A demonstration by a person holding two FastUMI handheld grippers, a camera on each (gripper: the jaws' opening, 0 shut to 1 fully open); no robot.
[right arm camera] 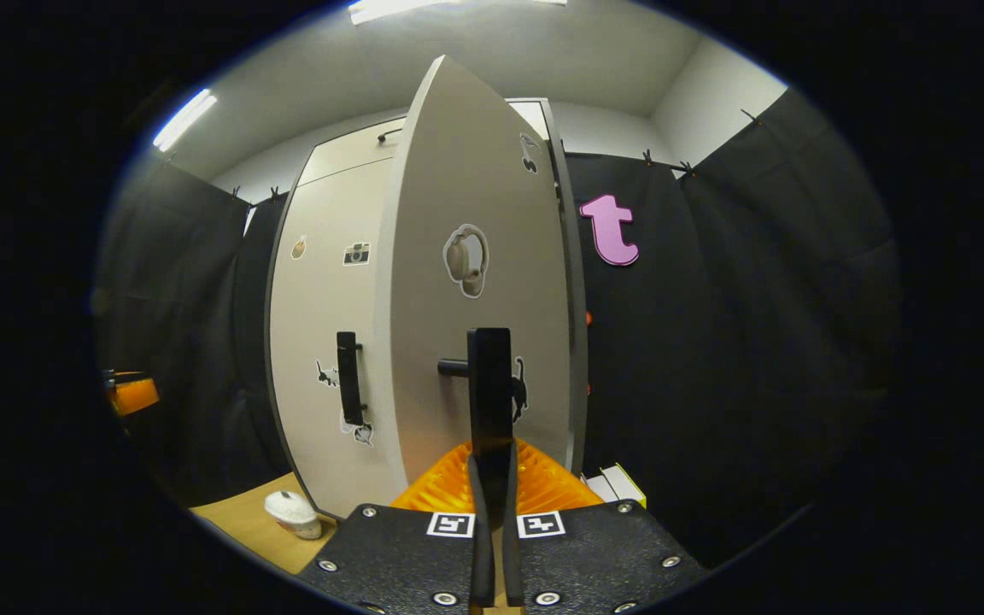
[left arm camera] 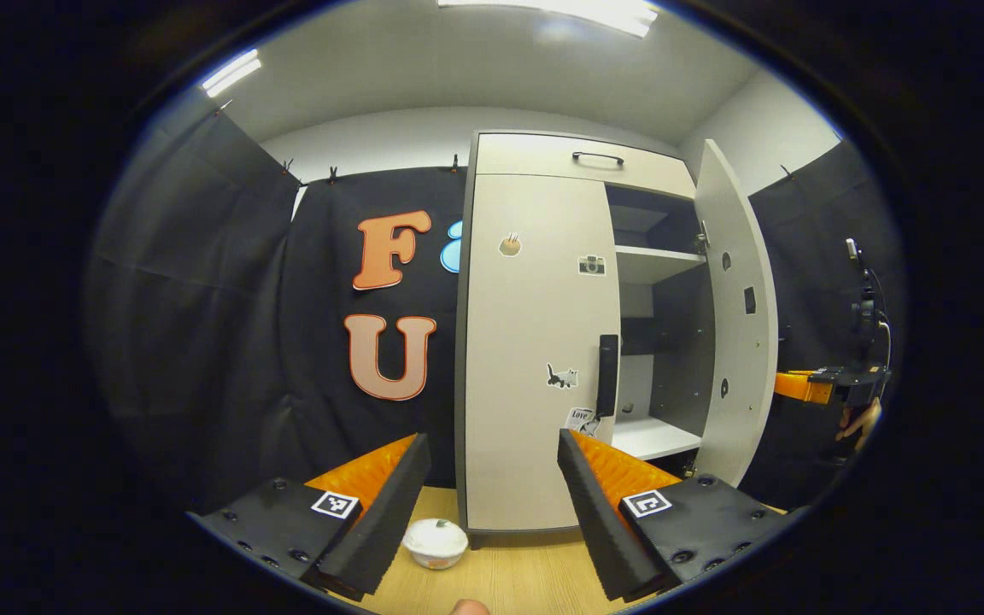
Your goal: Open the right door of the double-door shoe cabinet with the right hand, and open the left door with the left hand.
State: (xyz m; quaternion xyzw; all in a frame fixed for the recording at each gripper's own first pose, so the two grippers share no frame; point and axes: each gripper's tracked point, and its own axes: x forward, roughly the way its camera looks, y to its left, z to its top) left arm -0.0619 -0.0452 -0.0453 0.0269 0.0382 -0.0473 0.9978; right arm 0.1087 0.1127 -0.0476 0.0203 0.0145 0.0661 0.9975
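Note:
The pale shoe cabinet stands ahead of me. Its left door is closed, and the black upright handle sits near its right edge. My left gripper is open a short way in front of this door, with nothing between its fingers. The right door is swung wide, showing the shelves. In the right gripper view the right door faces me edge-on, and my right gripper is shut on its black handle. The left door's handle shows farther left.
A white bowl sits on the wooden floor just in front of the cabinet's left foot. Small boxes lie by the cabinet's right side. The right gripper's body and a hand show at the far right.

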